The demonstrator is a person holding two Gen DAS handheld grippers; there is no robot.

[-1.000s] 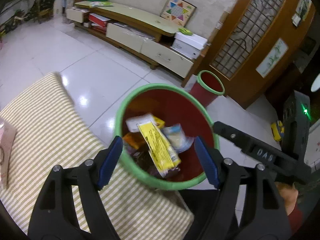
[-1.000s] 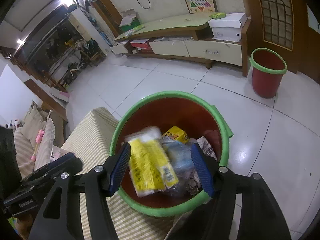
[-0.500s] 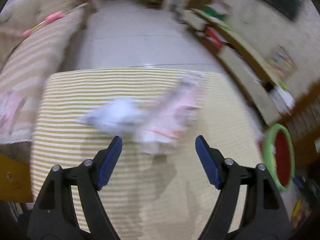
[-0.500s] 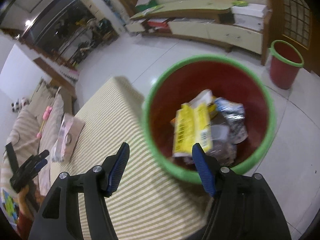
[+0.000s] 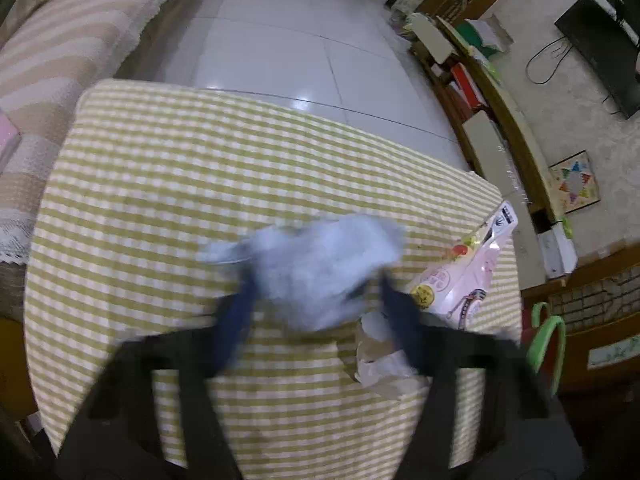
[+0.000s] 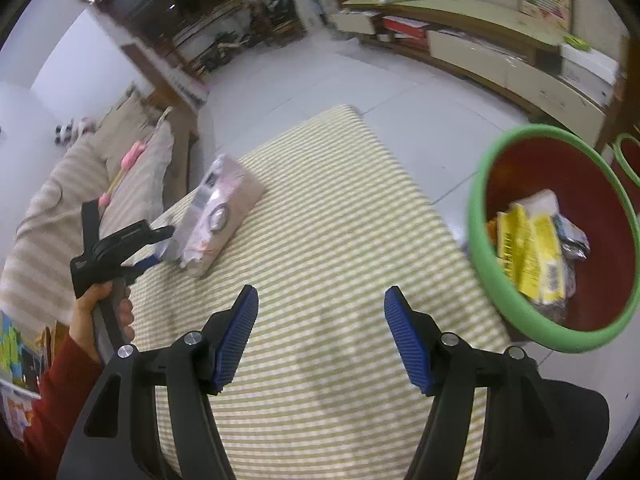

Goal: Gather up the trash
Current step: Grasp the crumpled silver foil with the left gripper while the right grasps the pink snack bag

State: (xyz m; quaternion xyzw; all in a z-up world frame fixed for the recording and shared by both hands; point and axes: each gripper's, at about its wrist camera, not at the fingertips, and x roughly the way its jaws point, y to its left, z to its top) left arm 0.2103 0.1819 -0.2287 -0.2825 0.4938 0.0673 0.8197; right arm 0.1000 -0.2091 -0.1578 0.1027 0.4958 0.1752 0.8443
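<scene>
Left hand-held gripper swung from bin to table, jaws closing around blurred pale-blue crumpled wad

The left wrist view looks steeply down from close above the checked worktop, facing the tiled floor and the low cabinet along the wall. The right wrist view looks down from farther back over the same worktop, taking in the red bin at its right. Both share the cloth, the pink packet, the sofa and the cabinet.
</scene>
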